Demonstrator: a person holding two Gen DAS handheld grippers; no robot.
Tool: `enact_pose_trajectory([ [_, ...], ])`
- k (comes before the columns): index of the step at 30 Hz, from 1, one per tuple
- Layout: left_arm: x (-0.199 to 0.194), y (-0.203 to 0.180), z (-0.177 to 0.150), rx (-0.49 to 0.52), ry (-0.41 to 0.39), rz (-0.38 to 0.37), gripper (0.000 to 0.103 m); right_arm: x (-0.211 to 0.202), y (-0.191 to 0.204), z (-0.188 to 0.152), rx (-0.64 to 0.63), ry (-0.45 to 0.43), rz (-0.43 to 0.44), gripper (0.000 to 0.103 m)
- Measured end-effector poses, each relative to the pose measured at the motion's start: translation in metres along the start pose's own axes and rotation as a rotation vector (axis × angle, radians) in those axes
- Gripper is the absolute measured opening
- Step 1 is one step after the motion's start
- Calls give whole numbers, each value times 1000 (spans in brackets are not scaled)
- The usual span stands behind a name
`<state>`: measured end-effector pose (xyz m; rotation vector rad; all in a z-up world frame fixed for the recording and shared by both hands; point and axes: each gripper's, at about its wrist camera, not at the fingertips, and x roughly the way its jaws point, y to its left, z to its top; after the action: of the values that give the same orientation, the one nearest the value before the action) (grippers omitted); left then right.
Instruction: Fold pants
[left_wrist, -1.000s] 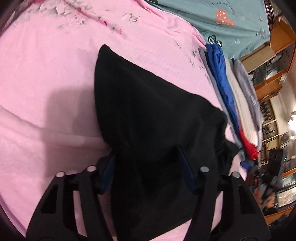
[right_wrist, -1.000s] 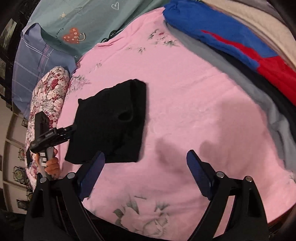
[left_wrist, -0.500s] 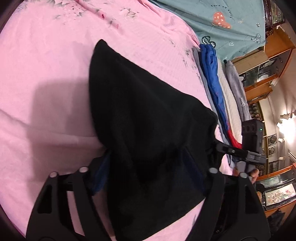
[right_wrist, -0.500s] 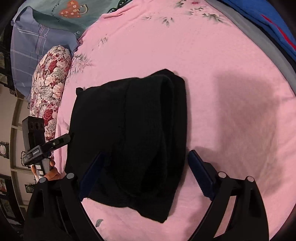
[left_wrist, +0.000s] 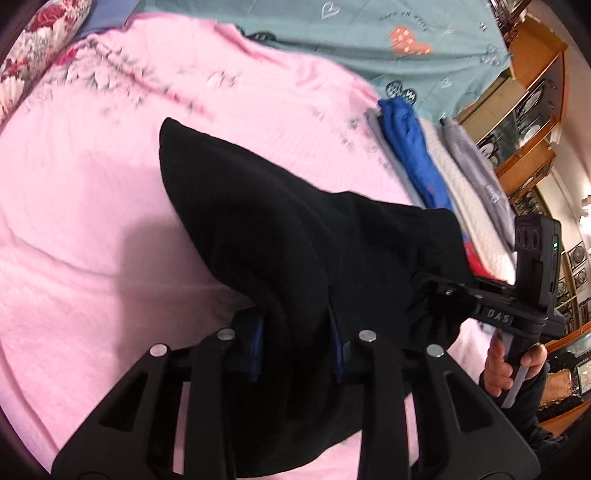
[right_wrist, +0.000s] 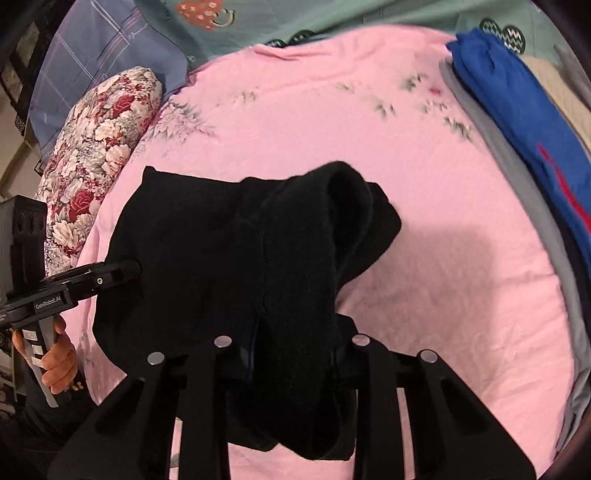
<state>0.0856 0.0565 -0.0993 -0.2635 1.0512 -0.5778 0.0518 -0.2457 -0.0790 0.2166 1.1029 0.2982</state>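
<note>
Two grippers are pinching the black pants (left_wrist: 295, 236) at once. The left gripper (left_wrist: 297, 343) is sitting at 6 o'clock in the left wrist view, its blue-padded fingers (left_wrist: 257, 341) pressing together on a thick fold of the cloth. The right gripper (right_wrist: 293, 354) is sitting at 6 o'clock in the right wrist view, its jaws likewise clamping on a bunched fold of the same garment.

The pants are lying bunched on the pink bedsheet (left_wrist: 81, 206), one pointed corner reaching toward 11 o'clock in the left wrist view. In the right wrist view a rolled hump of the cloth (right_wrist: 347, 206) is rising toward 1 o'clock.

The right hand (left_wrist: 513, 365) is showing at 4 o'clock in the left wrist view, gripping its handle. The left hand (right_wrist: 55, 354) is showing at 8 o'clock in the right wrist view.

A stack of folded clothes (left_wrist: 413, 158), blue on top of grey, is lying along the sheet's edge at 2 o'clock. A floral pillow (right_wrist: 99, 158) is lying at 10 o'clock in the right wrist view, touching the sheet's edge.
</note>
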Motion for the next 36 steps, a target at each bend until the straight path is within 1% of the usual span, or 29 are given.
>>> enact_pose_trajectory([
  [3,-15,-2,25,13,-16,-8,28,-10,9,19,-7,-9,27,28],
  [5,-18,3,56,-1,-17,-9,28,-12,16,49,-36,-16,23,28],
  [6,-18,8,83,-7,-21,-12,28,-12,19,68,-43,-25,25,28],
  [7,-18,14,100,-15,-30,-7,28,-10,20,87,-49,-36,26,28],
  [9,-8,21,147,-13,-49,28,28,-2,21,123,-59,-62,27,28],
  [10,-2,25,166,-14,-59,49,28,7,20,149,-58,-79,23,28],
  [11,6,30,187,-16,-68,71,28,16,18,167,-58,-87,18,28],
  [12,17,36,209,-11,-73,95,28,32,16,194,-61,-93,9,28],
  [13,28,42,225,-13,-78,114,28,45,14,211,-57,-96,0,28],
  [16,67,69,270,-31,-78,163,28,95,3,261,-53,-90,-24,28],
  [18,91,91,290,-53,-70,180,29,124,-4,283,-48,-80,-31,28],
  [20,113,111,297,-69,-46,203,29,155,-15,300,-44,-63,-38,28],
  [21,126,121,296,-75,-22,219,34,165,-19,304,-46,-58,-49,28],
  [22,131,127,294,-79,-14,215,39,177,-24,307,-51,-49,-59,31],
  [23,131,130,290,-81,-22,220,53,183,-27,306,-51,-43,-59,35],
  [24,128,133,287,-85,-44,247,73,187,-29,305,-49,-44,-67,48],
  [25,124,135,284,-89,-60,270,79,187,-30,303,-47,-56,-101,65],
  [27,118,138,285,-94,-54,280,80,183,-28,302,-56,-68,-157,73],
  [28,112,138,284,-103,-52,291,80,178,-25,301,-57,-61,-174,73],
  [30,88,128,281,-101,-86,319,80,160,-18,302,-58,-74,-230,73],
  [31,74,119,279,-84,-113,334,81,138,-12,300,-70,-111,-274,73],
  [32,59,107,275,-62,-146,357,85,119,-4,298,-82,-150,-310,73],
  [33,39,90,267,-28,-195,392,93,93,9,293,-99,-199,-346,76],
  [34,22,75,259,-6,-236,419,98,72,19,289,-110,-234,-366,87],
  [35,1,55,244,12,-283,452,101,55,28,282,-117,-265,-383,92],
  [36,-10,43,233,18,-302,464,101,29,43,268,-126,-315,-405,97],
])
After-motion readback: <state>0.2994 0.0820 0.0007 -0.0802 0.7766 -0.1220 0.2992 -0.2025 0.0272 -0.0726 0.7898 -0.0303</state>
